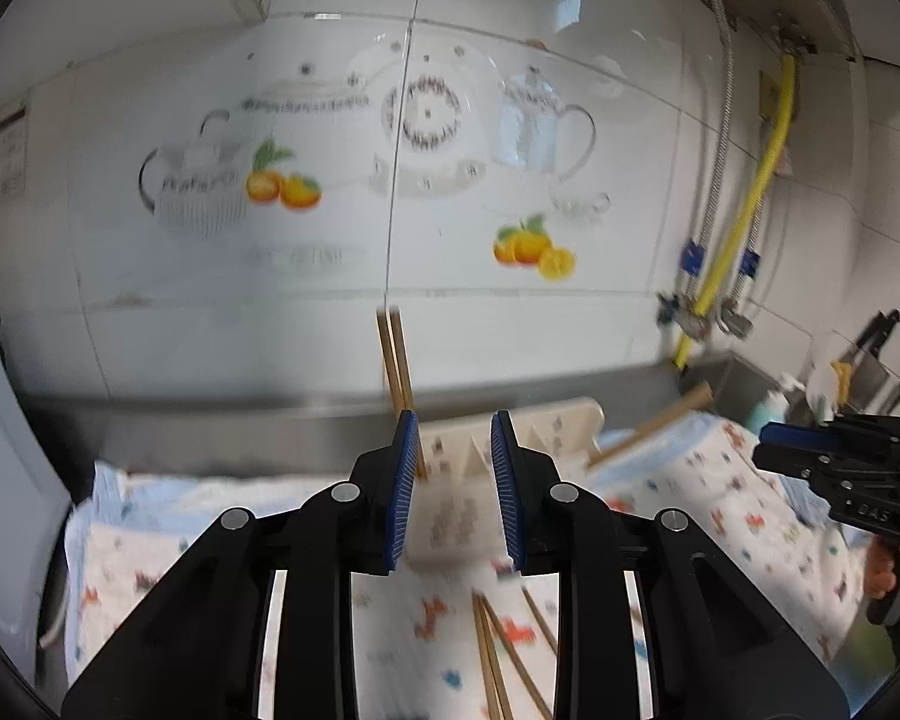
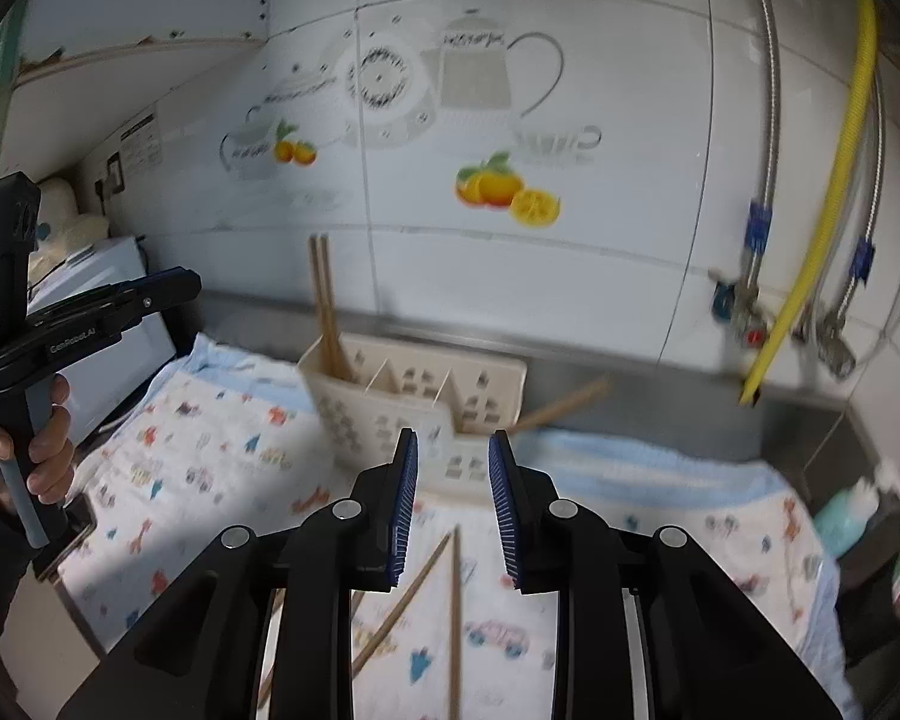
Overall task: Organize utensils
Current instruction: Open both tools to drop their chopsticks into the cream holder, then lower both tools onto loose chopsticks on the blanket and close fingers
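Observation:
A cream utensil holder [image 2: 414, 396] with several compartments stands on a patterned cloth [image 2: 210, 456]. Two wooden chopsticks [image 2: 327, 312] stand upright in its left compartment; they also show in the left wrist view [image 1: 396, 360]. Loose chopsticks [image 2: 444, 588] lie on the cloth in front of the holder; they also show in the left wrist view [image 1: 498, 648]. Another wooden stick [image 2: 564, 405] lies at the holder's right end. My left gripper [image 1: 455, 480] is open and empty, close in front of the holder [image 1: 540, 426]. My right gripper [image 2: 453, 492] is open and empty above the loose chopsticks.
A tiled wall with teapot and fruit decals [image 2: 498, 186] stands behind. A yellow hose [image 2: 834, 180] and metal pipes with valves hang at the right. A white appliance [image 2: 108, 324] sits at the left. A teal bottle [image 2: 846, 516] stands at the right by the steel counter edge [image 2: 630, 378].

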